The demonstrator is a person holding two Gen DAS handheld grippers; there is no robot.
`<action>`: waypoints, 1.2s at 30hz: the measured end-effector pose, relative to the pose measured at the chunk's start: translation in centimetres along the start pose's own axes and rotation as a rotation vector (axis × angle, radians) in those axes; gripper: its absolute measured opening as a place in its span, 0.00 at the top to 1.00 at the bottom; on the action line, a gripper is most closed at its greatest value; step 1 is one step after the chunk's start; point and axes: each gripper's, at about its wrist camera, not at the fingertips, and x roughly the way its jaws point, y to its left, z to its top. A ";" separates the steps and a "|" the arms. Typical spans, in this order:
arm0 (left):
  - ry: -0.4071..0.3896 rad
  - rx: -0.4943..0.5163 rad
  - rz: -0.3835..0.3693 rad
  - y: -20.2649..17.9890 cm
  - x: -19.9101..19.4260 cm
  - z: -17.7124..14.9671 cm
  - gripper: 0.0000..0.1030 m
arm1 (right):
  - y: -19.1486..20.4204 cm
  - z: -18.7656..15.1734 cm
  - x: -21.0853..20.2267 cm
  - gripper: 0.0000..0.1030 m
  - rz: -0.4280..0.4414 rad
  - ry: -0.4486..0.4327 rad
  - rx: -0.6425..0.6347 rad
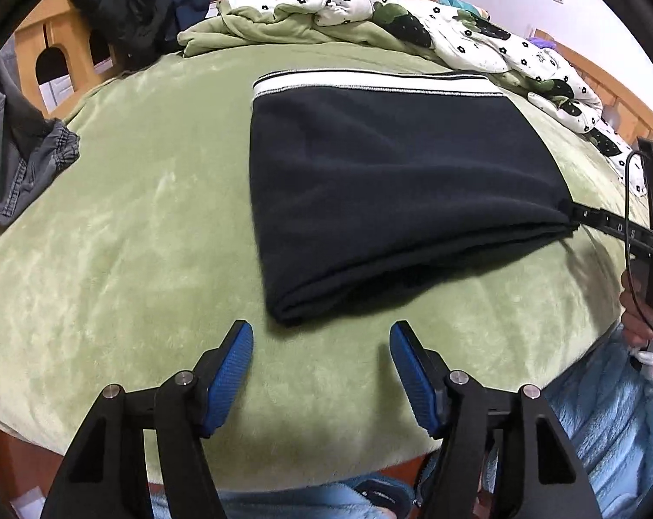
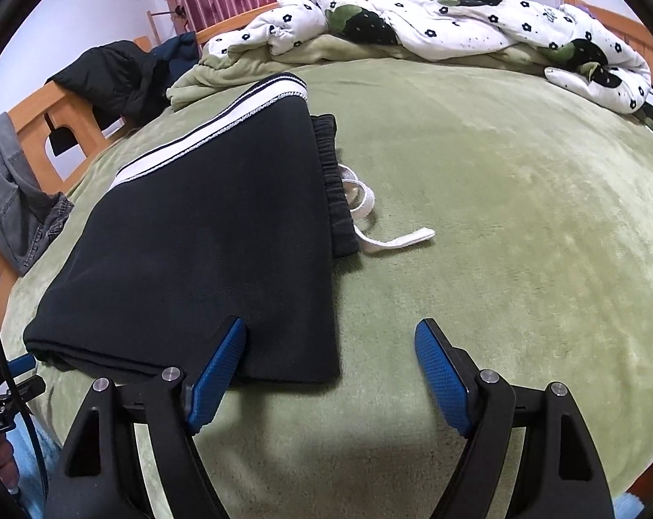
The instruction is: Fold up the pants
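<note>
The black pants (image 1: 395, 181) are seen folded into a thick rectangle near the bed's (image 1: 123, 216) front edge, white side stripe outermost, white drawstring (image 2: 369, 212) trailing out. Left gripper (image 1: 322, 372) and right gripper (image 2: 330, 372) are held wide open, empty. No lettering can be read.
</note>
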 end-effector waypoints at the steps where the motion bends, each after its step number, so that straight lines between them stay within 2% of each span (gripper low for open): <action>1: -0.003 0.000 -0.001 -0.1 0.3 0.4 0.39 | 0.0 0.0 0.1 0.23 0.002 0.002 0.004; 3: 0.000 0.008 0.032 -0.6 1.3 1.2 0.39 | 0.2 0.2 0.1 0.23 0.003 0.002 0.001; 5: 0.009 0.056 0.091 -1.4 2.6 1.5 0.39 | 0.3 0.1 0.1 0.23 -0.002 -0.001 -0.006; 6: 0.015 0.090 0.116 -1.9 3.4 1.6 0.46 | 0.3 0.1 0.1 0.23 -0.004 -0.003 -0.009; 7: 0.006 0.102 0.114 -2.0 3.4 1.7 0.58 | 0.2 0.0 0.0 0.23 -0.004 -0.003 -0.010; 9: -0.082 0.049 0.126 -1.3 1.6 1.9 0.80 | 0.2 0.0 0.0 0.23 -0.008 -0.005 -0.008; 11: -0.121 -0.055 0.023 0.8 0.4 1.9 0.80 | 0.0 -0.1 -0.1 0.23 -0.010 -0.011 -0.005; 14: -0.052 -0.129 -0.007 2.4 2.4 0.8 0.80 | -0.2 -0.3 0.3 0.23 -0.003 0.001 -0.002; 17: -0.093 -0.096 0.035 1.5 1.8 0.1 0.79 | 0.0 -0.1 0.2 0.23 -0.016 0.000 -0.019; 18: -0.084 -0.103 0.036 1.6 1.6 0.1 0.75 | 0.1 0.0 -0.1 0.23 -0.022 -0.006 -0.029; 21: -0.042 -0.105 -0.003 2.0 0.5 -0.3 0.74 | 0.3 0.1 -1.0 0.23 -0.065 -0.039 -0.063; 24: -0.088 -0.047 0.018 1.7 -1.7 -1.2 0.72 | 1.1 0.2 -2.0 0.23 -0.098 -0.083 -0.117; 26: -0.138 -0.033 0.000 1.4 -3.1 -1.0 0.63 | 1.8 0.4 -2.8 0.23 -0.077 -0.123 -0.146; 27: -0.168 -0.040 -0.020 1.3 -3.6 -0.5 0.53 | 2.3 0.7 -3.1 0.23 -0.055 -0.149 -0.156; 28: -0.188 -0.047 -0.036 1.3 -3.7 0.1 0.49 | 2.7 0.9 -3.3 0.23 -0.037 -0.161 -0.159; 29: -0.205 -0.053 -0.052 1.1 -3.6 1.1 0.49 | 3.1 1.1 -3.2 0.23 -0.020 -0.164 -0.163; 32: -0.209 -0.023 -0.060 0.0 -2.0 3.5 0.49 | 4.3 1.2 -1.9 0.24 -0.042 -0.121 -0.202; 34: -0.144 -0.001 -0.018 -0.6 0.4 4.0 0.49 | 4.2 0.5 0.0 0.25 -0.097 -0.044 -0.224; 36: -0.080 0.010 0.002 -1.1 2.2 3.4 0.48 | 3.3 -0.6 1.3 0.26 -0.084 0.014 -0.196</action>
